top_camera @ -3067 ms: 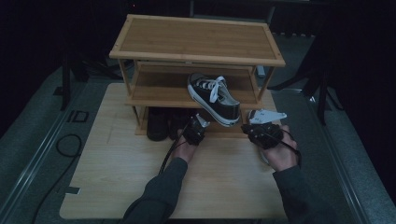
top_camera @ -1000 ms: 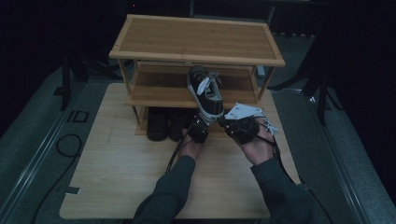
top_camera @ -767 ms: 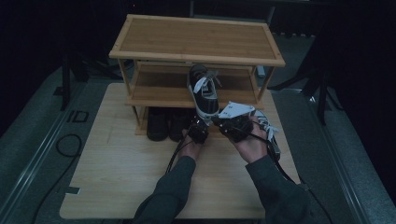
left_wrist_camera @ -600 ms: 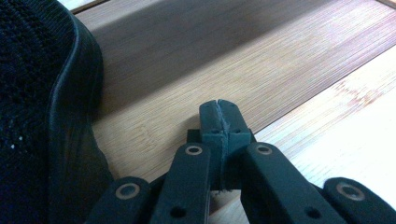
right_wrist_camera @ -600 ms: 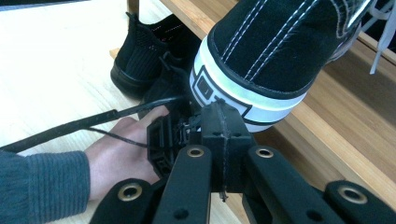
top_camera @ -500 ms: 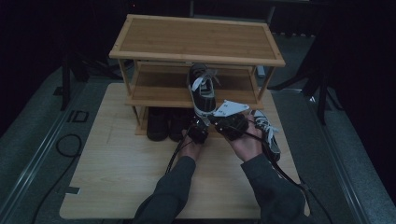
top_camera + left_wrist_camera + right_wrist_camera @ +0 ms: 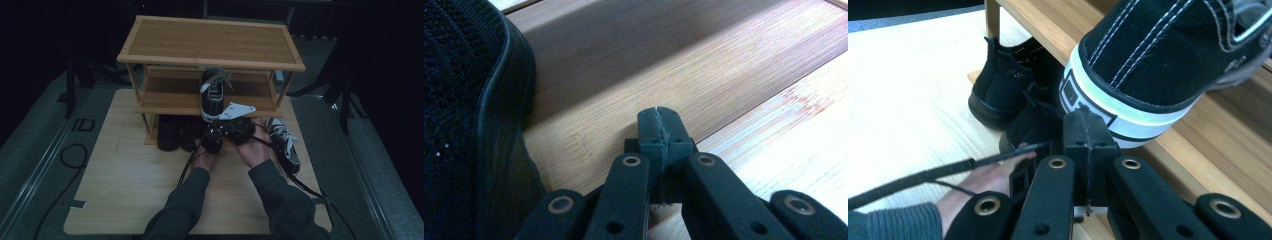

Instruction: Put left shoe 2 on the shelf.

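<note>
Sneaker (image 7: 214,95) lengthwise across shelf (image 7: 165,102), heel outward

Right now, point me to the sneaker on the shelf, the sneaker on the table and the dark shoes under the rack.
sneaker on the shelf (image 7: 212,97): high view, on its upper.
sneaker on the table (image 7: 284,145): high view, on its laced top.
dark shoes under the rack (image 7: 998,85): right gripper view, on one shoe's mesh heel.

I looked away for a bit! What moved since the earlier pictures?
The black-and-white sneaker turned from lying sideways to pointing into the shoe rack, heel toward the person. The right gripper slid left, up against its heel. The left gripper, the dark shoes underneath and the second sneaker stayed put.
</note>
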`<state>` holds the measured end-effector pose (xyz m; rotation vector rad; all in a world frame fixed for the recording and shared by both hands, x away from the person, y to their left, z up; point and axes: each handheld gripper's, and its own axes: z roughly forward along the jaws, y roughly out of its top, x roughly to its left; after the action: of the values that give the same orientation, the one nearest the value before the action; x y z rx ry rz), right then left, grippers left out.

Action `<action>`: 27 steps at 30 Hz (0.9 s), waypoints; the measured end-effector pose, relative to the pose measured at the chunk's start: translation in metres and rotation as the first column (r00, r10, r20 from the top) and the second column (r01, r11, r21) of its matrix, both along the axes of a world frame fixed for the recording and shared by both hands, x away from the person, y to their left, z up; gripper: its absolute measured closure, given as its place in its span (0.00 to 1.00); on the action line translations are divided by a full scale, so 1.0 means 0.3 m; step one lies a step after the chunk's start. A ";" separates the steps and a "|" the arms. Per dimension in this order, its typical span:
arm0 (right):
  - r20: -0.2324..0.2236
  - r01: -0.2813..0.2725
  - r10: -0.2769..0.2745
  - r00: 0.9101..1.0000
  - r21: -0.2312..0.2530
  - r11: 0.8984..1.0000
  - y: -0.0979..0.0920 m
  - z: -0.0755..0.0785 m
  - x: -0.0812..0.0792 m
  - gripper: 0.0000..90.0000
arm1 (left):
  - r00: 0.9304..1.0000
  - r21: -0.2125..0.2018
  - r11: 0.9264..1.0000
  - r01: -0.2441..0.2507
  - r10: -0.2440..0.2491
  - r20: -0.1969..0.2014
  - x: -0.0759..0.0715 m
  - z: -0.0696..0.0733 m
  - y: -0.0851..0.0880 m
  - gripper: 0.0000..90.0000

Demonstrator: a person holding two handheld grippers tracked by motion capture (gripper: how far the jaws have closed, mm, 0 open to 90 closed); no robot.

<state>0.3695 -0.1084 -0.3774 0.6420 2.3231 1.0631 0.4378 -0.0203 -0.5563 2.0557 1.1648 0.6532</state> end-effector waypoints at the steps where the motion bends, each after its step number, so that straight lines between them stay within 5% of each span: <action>1: 0.000 0.000 0.000 1.000 -0.001 1.000 0.014 -0.002 0.005 1.00 | 1.000 -0.007 1.000 -0.004 0.004 -0.004 -0.001 -0.001 -0.001 1.00; 3: 0.010 0.043 -0.042 0.999 -0.012 0.999 0.022 -0.008 0.015 1.00 | 1.000 -0.015 1.000 -0.008 0.008 -0.006 -0.002 -0.001 -0.003 1.00; 5: -0.020 0.044 -0.043 0.999 0.025 0.999 0.013 -0.007 0.037 1.00 | 1.000 0.007 1.000 0.007 -0.007 0.005 0.001 0.001 0.004 1.00; 21: -0.007 0.041 -0.041 0.999 0.003 0.999 0.051 -0.009 0.069 1.00 | 1.000 0.003 1.000 -0.003 0.003 -0.002 0.000 0.001 0.002 1.00; 27: -0.035 0.063 -0.062 0.997 0.021 0.998 0.039 -0.008 0.104 1.00 | 1.000 0.053 0.998 0.021 -0.021 -0.004 0.003 0.007 0.013 1.00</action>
<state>0.4006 -0.0965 -0.3798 0.7413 2.3075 1.0580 0.4386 -0.0164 -0.5542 2.1114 1.1371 0.6780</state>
